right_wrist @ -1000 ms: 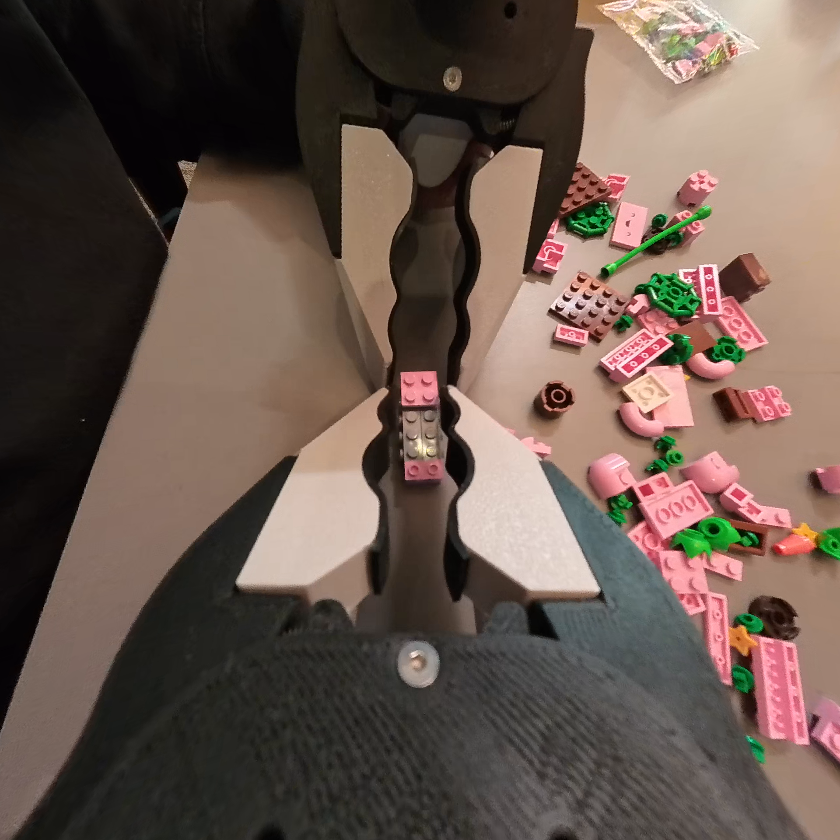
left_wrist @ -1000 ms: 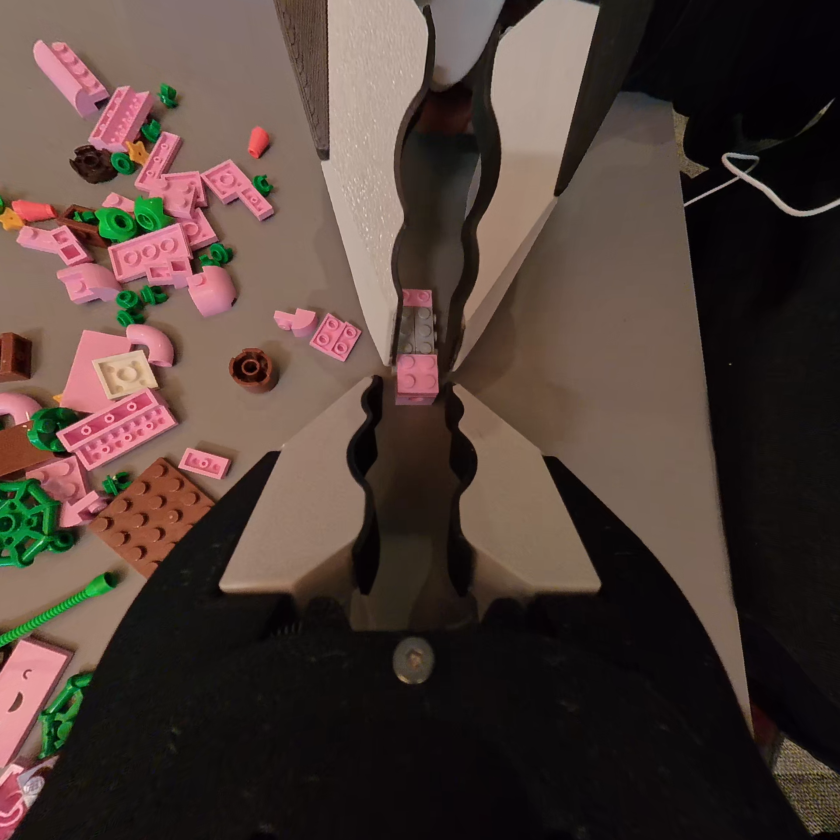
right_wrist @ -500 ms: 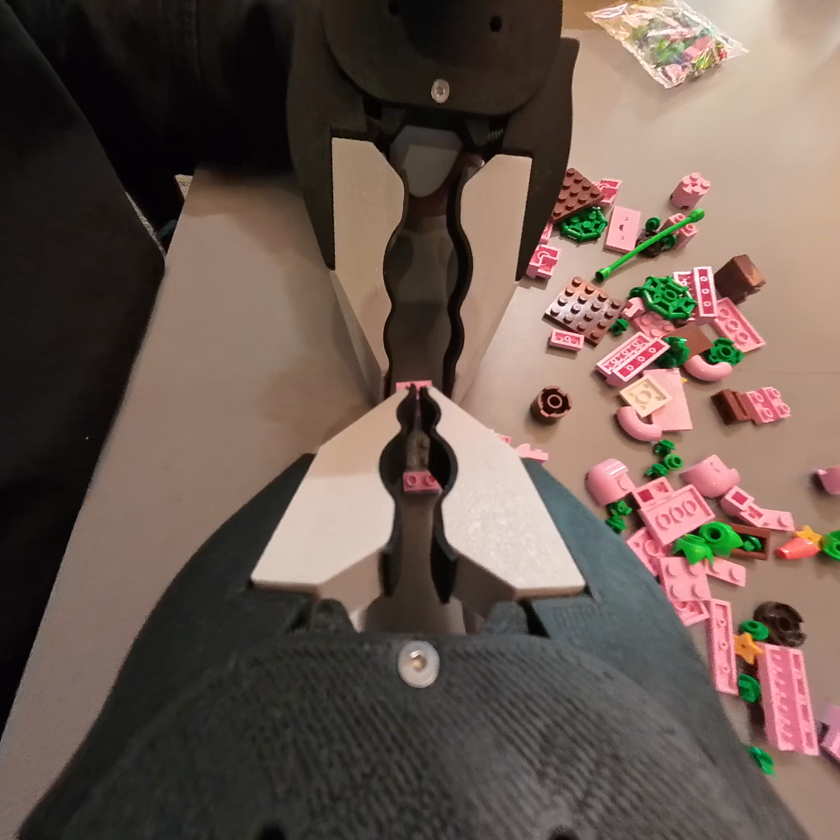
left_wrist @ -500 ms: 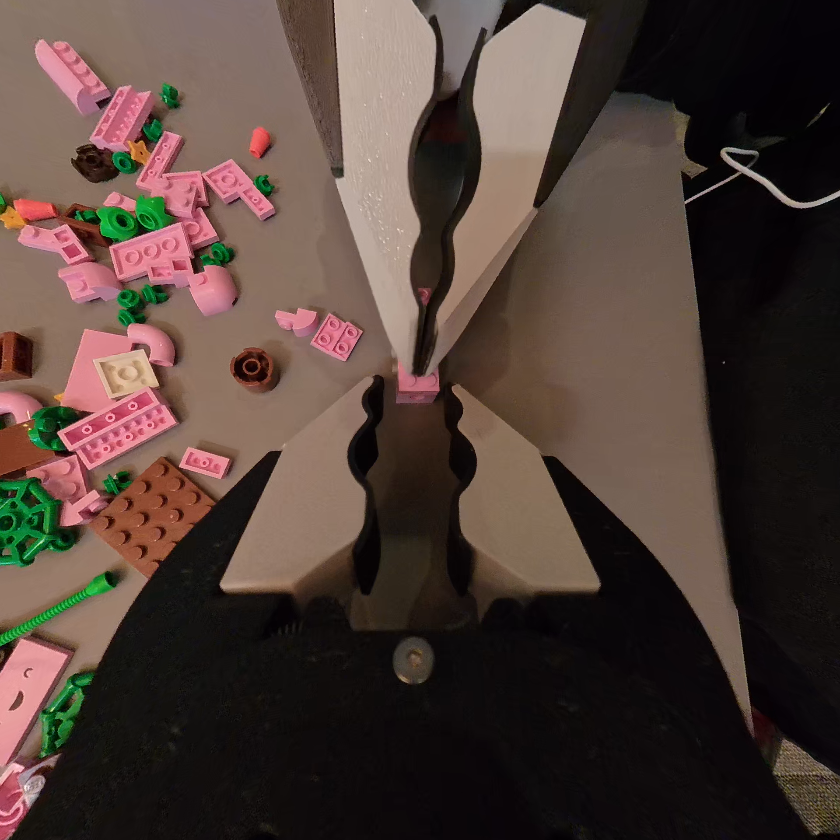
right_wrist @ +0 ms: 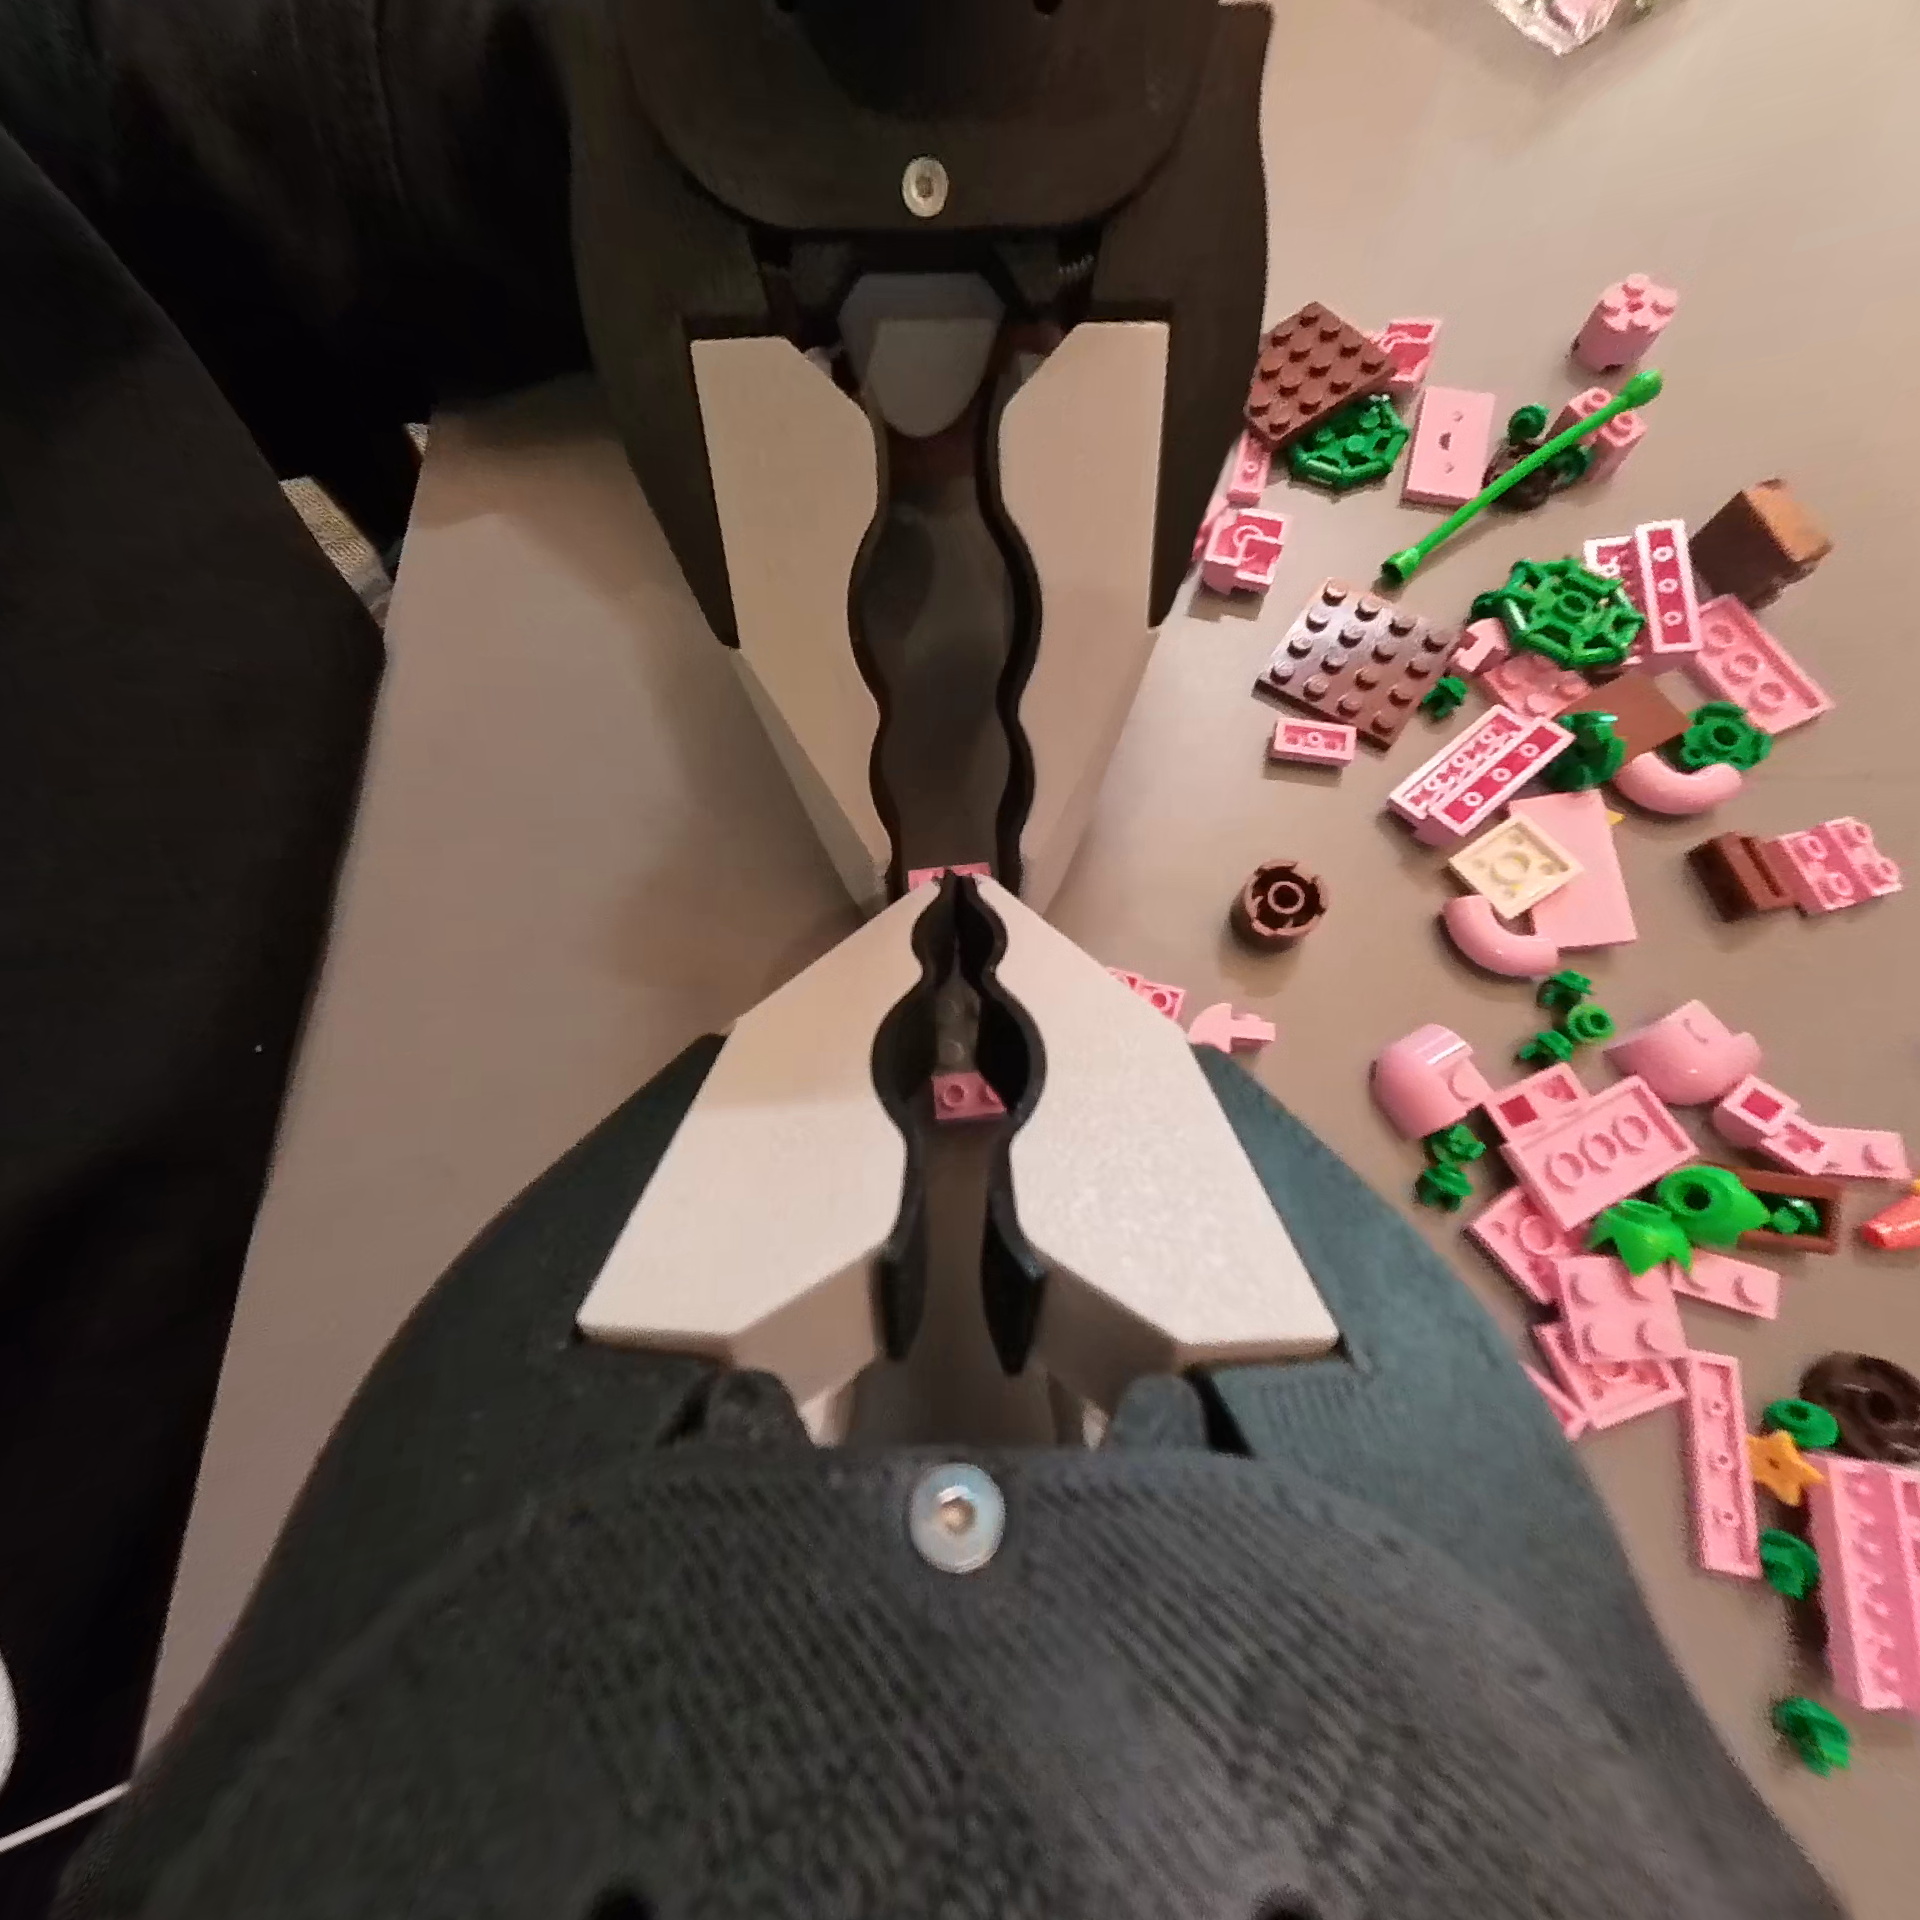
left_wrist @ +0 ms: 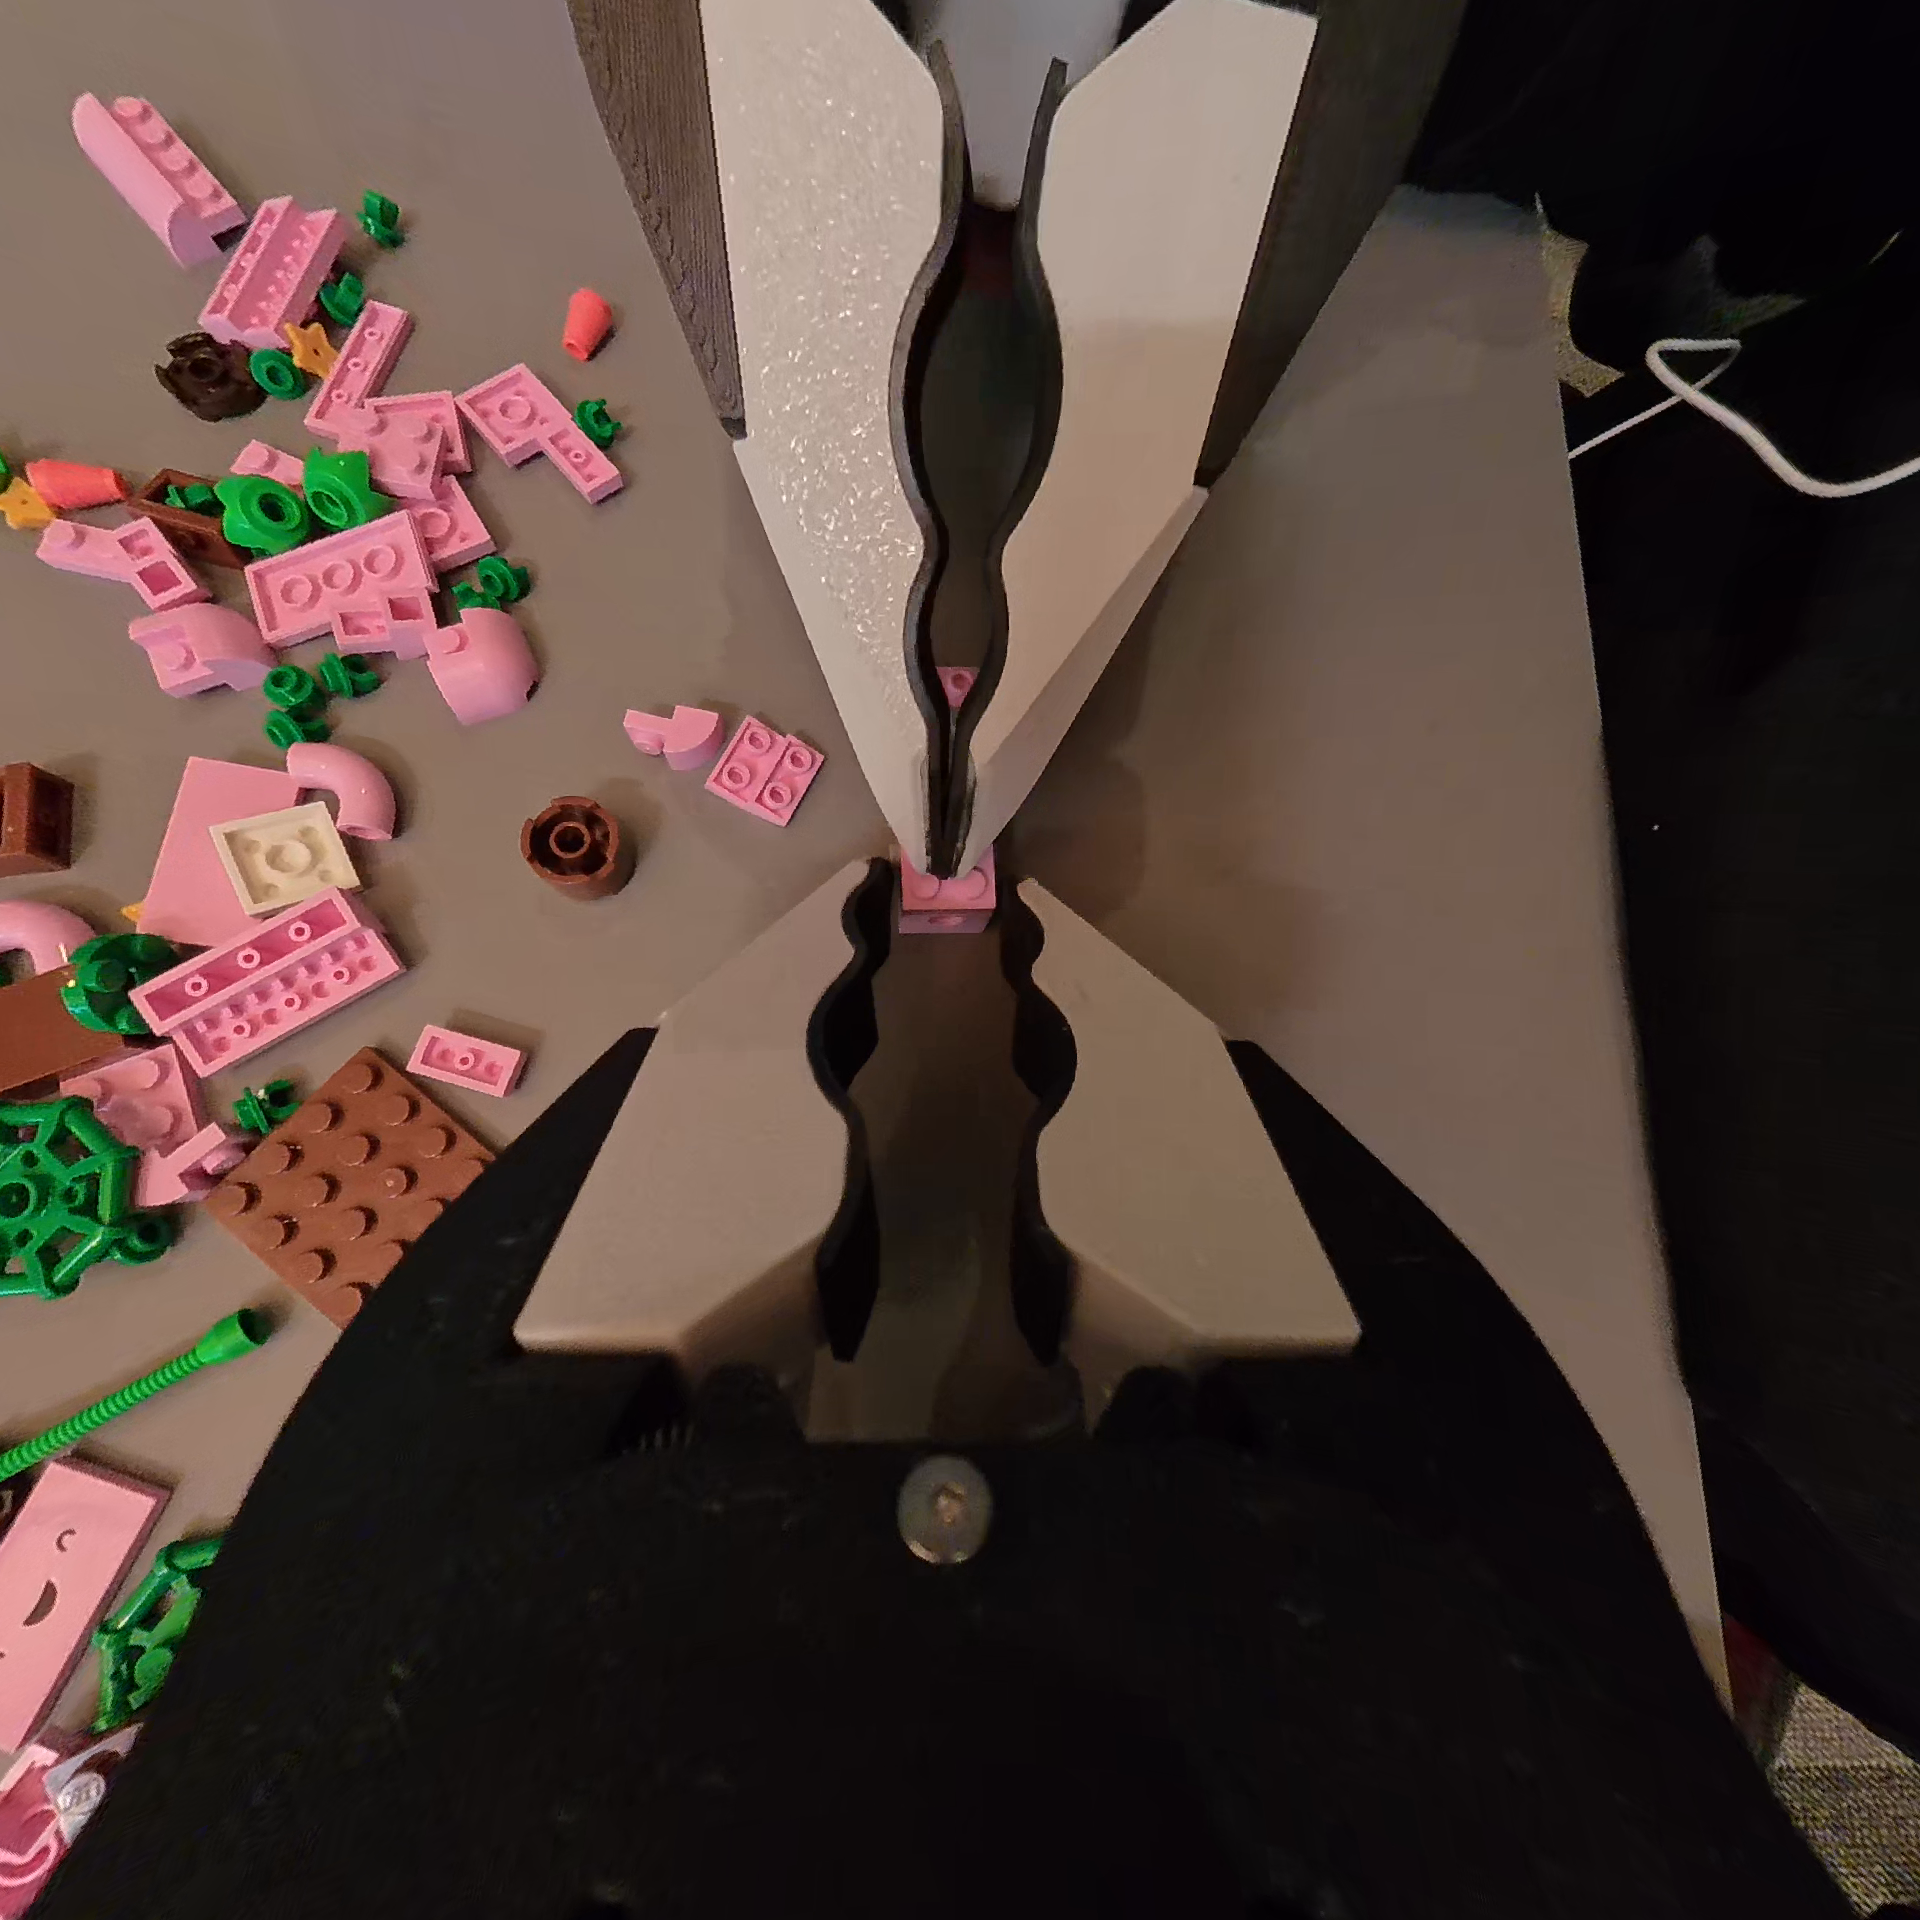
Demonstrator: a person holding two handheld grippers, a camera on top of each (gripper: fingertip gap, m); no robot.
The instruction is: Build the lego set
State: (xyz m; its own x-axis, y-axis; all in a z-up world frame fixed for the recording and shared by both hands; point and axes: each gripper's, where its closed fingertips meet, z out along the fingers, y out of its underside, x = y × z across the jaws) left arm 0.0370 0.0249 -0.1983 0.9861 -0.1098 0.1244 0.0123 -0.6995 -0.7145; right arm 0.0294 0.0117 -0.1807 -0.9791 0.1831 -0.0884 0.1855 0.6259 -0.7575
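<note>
though mostly hidden mid-frame, the pink-and-grey lego piece (right_wrist: 958, 1081) sat pinched by the right gripper (right_wrist: 954, 891); the left gripper (left_wrist: 943, 902) gaped, released.

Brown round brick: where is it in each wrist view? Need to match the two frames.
Left wrist view: brown round brick sits left of centre on the table, alone, just left of where the two grippers meet.
Right wrist view: same brick lies right of centre, just right of the meeting fingertips.
Shared landmark: the cream tile resting on a pink plate, on the far side of the brick from the grippers in both views.
</note>
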